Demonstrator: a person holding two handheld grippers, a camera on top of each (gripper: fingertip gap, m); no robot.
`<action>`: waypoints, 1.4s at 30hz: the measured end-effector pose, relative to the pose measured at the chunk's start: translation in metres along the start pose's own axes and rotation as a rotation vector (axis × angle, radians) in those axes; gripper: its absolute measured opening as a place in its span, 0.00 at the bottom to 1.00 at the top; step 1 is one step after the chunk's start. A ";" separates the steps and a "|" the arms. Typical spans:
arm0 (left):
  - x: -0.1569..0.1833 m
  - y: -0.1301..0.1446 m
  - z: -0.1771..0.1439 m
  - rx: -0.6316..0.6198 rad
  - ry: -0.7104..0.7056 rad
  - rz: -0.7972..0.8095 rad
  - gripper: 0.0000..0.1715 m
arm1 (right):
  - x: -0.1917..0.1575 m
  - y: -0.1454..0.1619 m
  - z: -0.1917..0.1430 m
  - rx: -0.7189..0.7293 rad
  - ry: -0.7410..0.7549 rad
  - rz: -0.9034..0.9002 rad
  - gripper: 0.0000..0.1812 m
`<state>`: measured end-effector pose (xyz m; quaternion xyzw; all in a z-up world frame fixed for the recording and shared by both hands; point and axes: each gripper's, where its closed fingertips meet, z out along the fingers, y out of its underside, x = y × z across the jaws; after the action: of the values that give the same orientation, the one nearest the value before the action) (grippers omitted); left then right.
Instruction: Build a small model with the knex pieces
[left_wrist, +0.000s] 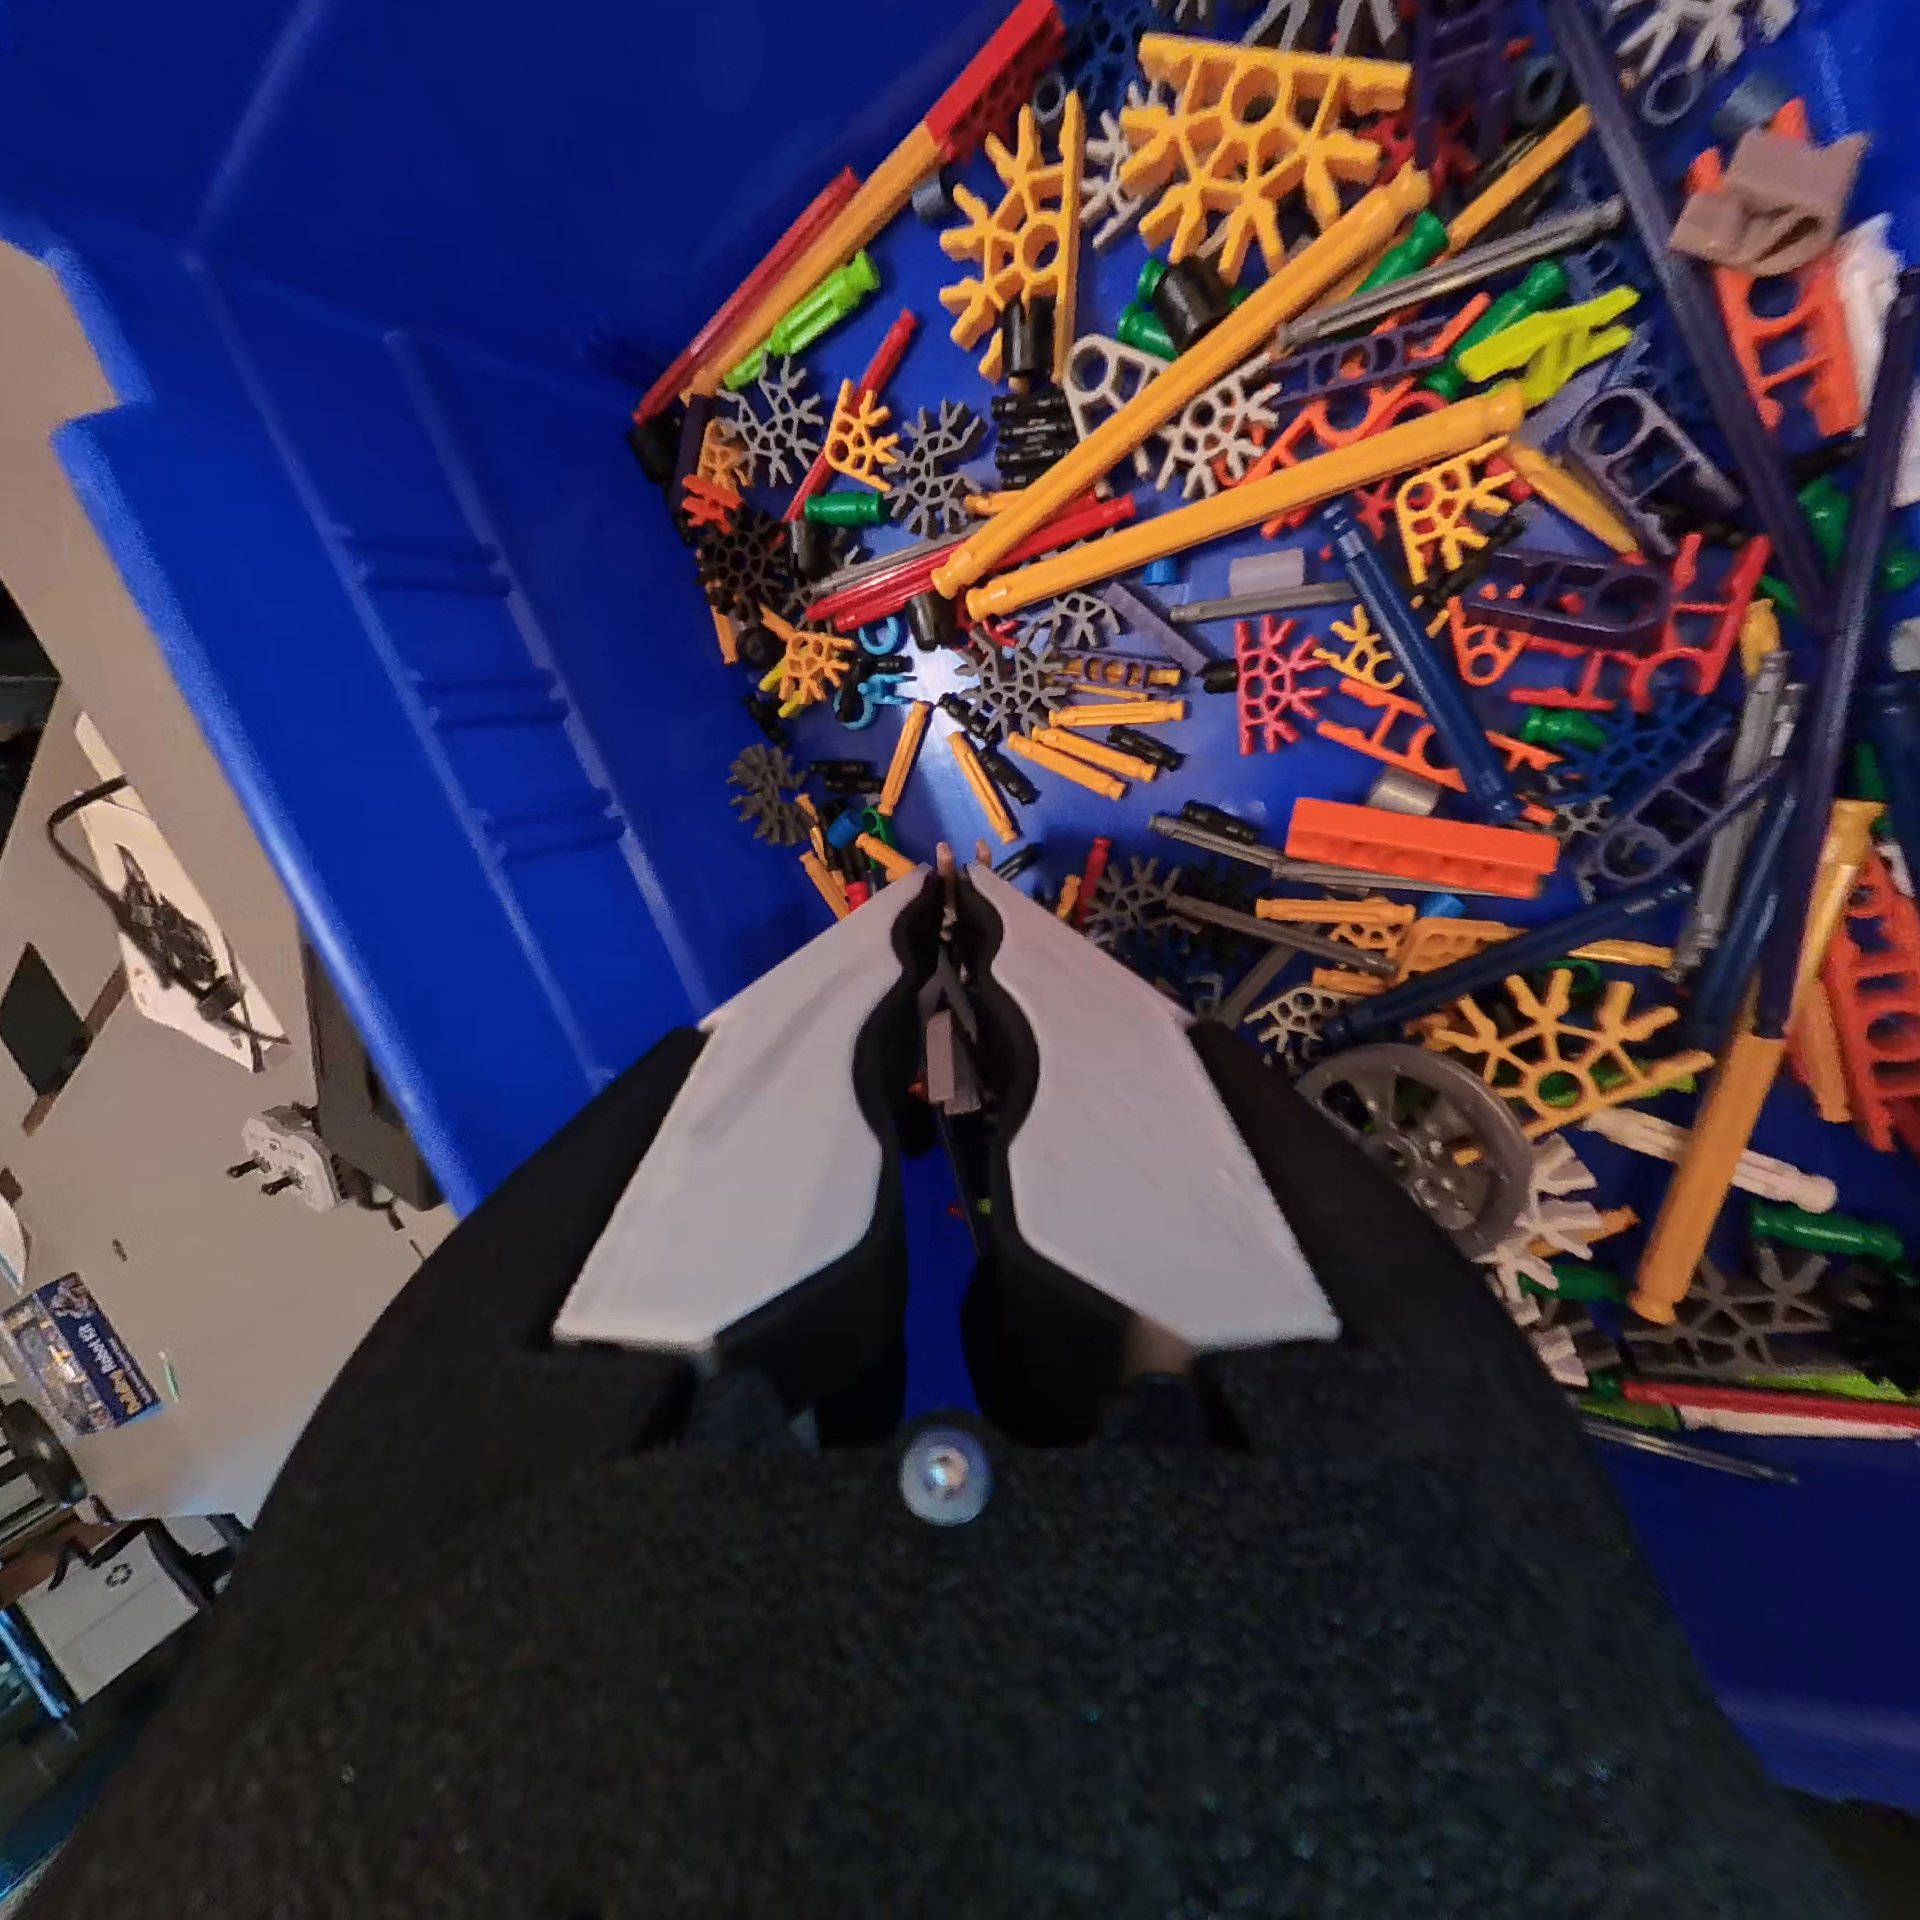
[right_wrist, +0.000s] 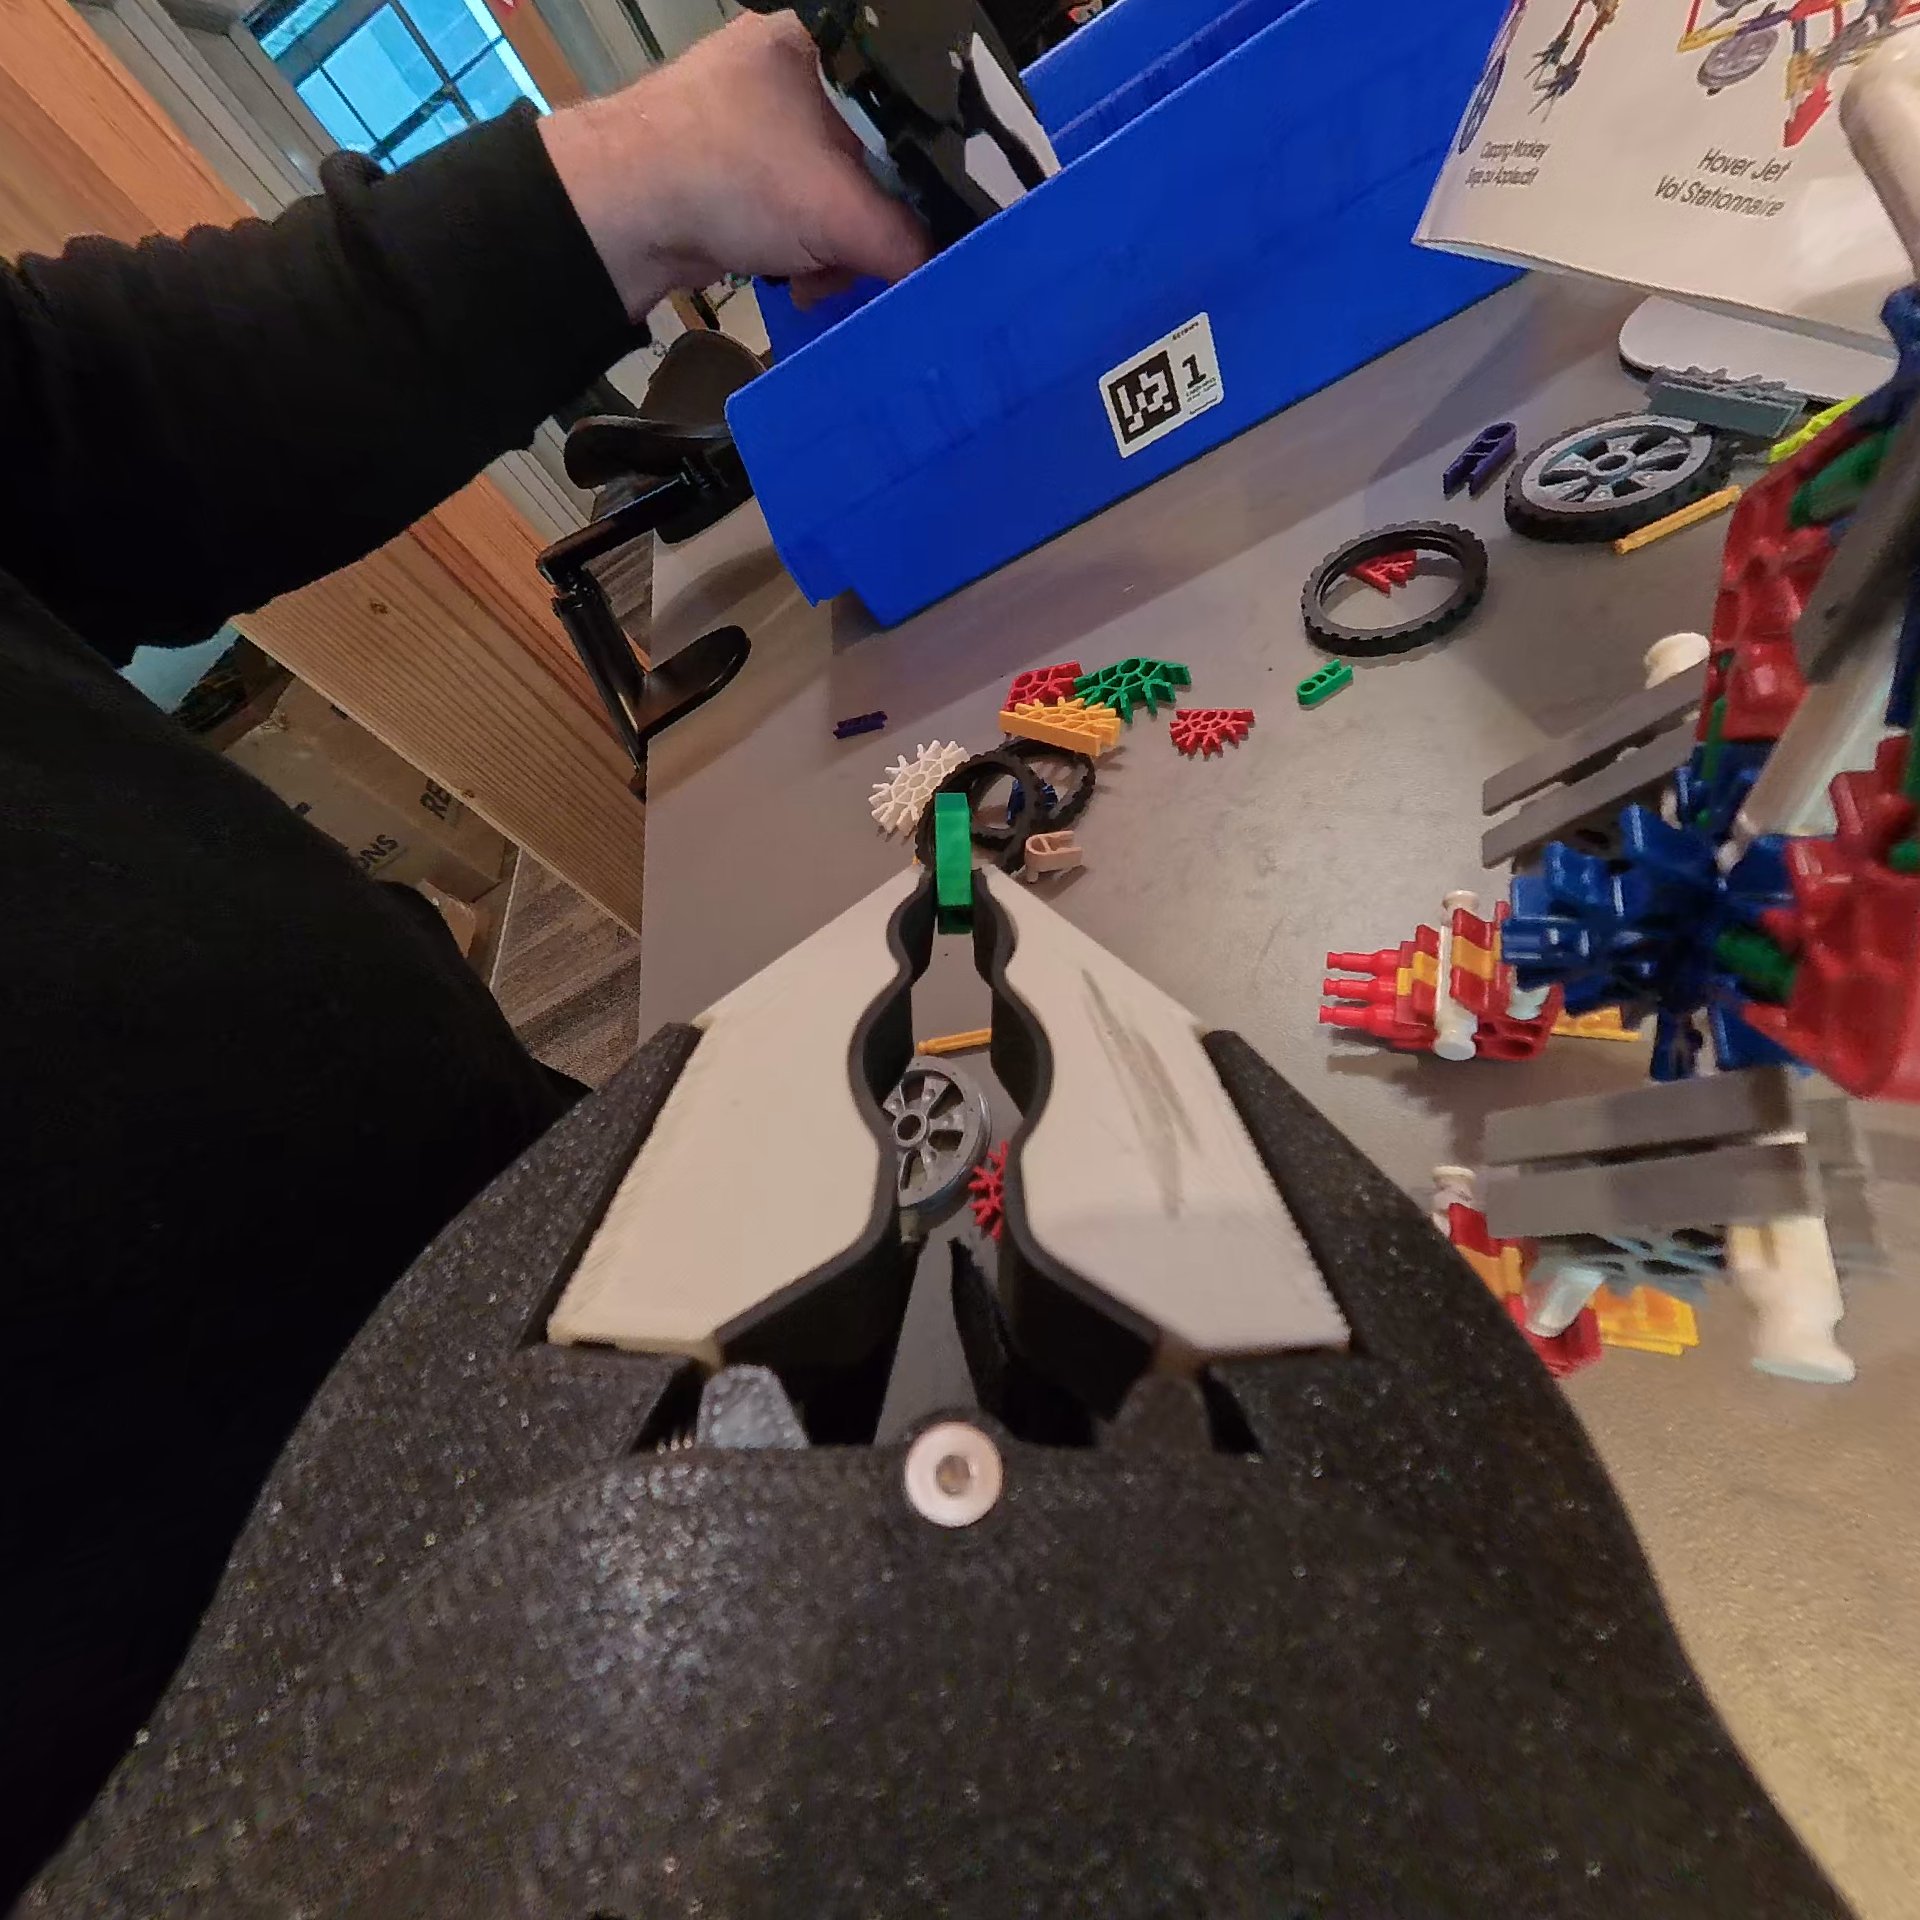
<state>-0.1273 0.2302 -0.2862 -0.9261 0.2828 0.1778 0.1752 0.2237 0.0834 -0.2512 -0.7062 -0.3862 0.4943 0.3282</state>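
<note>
My left gripper (left_wrist: 961, 860) is inside a blue bin (left_wrist: 447, 582), just above its heap of construction-toy rods and connectors (left_wrist: 1247, 582). It is shut on a small tan piece (left_wrist: 962, 854), of which only two prongs show past the fingertips. My right gripper (right_wrist: 951, 883) hovers over a grey table (right_wrist: 1195, 935) and is shut on a small green connector (right_wrist: 951, 847), held upright. Just beyond it lie black tyre rings (right_wrist: 1023, 795), a white gear-like connector (right_wrist: 914, 784) and a tan clip (right_wrist: 1055, 854).
The right wrist view shows the blue bin (right_wrist: 1039, 395) at the back, with a person's hand (right_wrist: 727, 166) holding the other gripper in it. A large red, blue and grey toy model (right_wrist: 1745, 935) stands at right. Loose connectors (right_wrist: 1101, 707), wheels (right_wrist: 1616, 473) and an instruction sheet (right_wrist: 1662, 135) lie about.
</note>
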 end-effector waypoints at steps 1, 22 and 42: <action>-0.001 -0.002 -0.005 0.015 -0.006 -0.004 0.00 | 0.000 0.000 0.000 0.000 -0.001 0.000 0.03; 0.259 -0.113 -0.146 0.385 0.565 0.249 0.00 | 0.002 0.002 0.002 -0.014 0.011 0.007 0.03; 0.300 -0.093 -0.107 0.278 0.693 0.202 0.08 | 0.006 0.006 0.006 -0.044 0.036 0.020 0.03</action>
<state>0.1850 0.1189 -0.3001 -0.8662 0.4364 -0.1695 0.1746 0.2209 0.0864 -0.2606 -0.7259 -0.3839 0.4761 0.3146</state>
